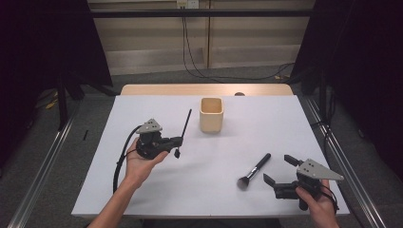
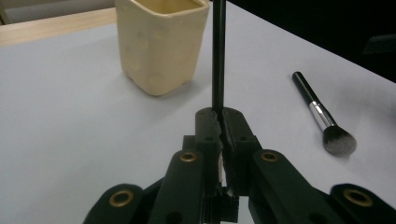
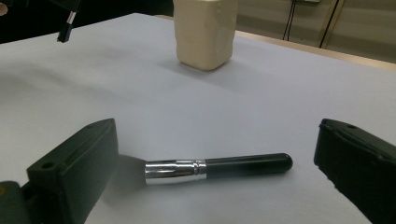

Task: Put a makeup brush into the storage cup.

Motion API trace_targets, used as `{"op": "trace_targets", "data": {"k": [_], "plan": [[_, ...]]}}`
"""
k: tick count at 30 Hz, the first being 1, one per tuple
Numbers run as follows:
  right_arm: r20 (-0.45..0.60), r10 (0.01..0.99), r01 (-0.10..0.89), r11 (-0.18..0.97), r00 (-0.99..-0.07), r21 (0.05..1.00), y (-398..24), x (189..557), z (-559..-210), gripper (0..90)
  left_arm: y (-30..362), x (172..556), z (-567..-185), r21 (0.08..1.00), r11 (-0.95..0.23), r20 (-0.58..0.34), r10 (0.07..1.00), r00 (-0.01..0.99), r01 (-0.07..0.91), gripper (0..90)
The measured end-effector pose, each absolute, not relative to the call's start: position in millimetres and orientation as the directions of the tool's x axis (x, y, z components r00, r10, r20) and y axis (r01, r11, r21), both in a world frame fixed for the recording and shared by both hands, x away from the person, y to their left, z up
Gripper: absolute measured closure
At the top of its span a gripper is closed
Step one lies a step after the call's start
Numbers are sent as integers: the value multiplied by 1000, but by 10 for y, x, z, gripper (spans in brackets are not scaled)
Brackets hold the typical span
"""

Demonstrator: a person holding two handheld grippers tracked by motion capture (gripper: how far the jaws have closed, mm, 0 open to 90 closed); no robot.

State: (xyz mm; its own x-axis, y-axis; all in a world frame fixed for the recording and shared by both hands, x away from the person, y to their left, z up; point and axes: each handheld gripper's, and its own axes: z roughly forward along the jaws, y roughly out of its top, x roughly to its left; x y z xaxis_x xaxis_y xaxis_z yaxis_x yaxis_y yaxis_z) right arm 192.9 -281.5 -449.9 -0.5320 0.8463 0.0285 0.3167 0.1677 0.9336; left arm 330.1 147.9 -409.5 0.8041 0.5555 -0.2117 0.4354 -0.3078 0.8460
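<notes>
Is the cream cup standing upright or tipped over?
Upright: the cream cup stands on its base on the table, with its open mouth facing up.

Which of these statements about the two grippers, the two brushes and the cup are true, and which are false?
1. The left gripper is shut on the thin brush. True.
2. The makeup brush stands inside the cup. False: it lies on the table.
3. The right gripper is open. True.
4. The cup lies tipped on its side. False: it stands upright.
5. The right gripper's fingers squeeze the makeup brush. False: they stand apart, one on each side of it.
</notes>
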Motion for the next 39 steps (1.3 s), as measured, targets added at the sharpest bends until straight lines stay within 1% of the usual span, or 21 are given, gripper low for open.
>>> {"op": "trace_targets", "data": {"k": [12,16,21,29,30,39], "plan": [[27,846,316,169,-532,933,-2815,1934,-4500,0,1373,3261,-4076,846,-326,-216,514,830,422,861],[29,847,315,166,-531,934,-2817,1934,-4499,0,1322,3215,-4067,848,-350,-199,487,850,399,861],[30,846,312,163,-532,936,-2816,1930,-4496,0,1228,3165,-4067,841,-365,-212,455,865,399,861],[26,845,309,167,-534,936,-2816,1927,-4494,0,1134,3114,-4077,835,-388,-210,430,878,390,862],[26,845,308,166,-533,937,-2817,1926,-4493,0,1109,3095,-4071,834,-392,-218,414,884,389,862],[29,847,308,161,-531,938,-2823,1927,-4486,0,1020,3050,-4053,822,-415,-238,373,897,391,862]]}}
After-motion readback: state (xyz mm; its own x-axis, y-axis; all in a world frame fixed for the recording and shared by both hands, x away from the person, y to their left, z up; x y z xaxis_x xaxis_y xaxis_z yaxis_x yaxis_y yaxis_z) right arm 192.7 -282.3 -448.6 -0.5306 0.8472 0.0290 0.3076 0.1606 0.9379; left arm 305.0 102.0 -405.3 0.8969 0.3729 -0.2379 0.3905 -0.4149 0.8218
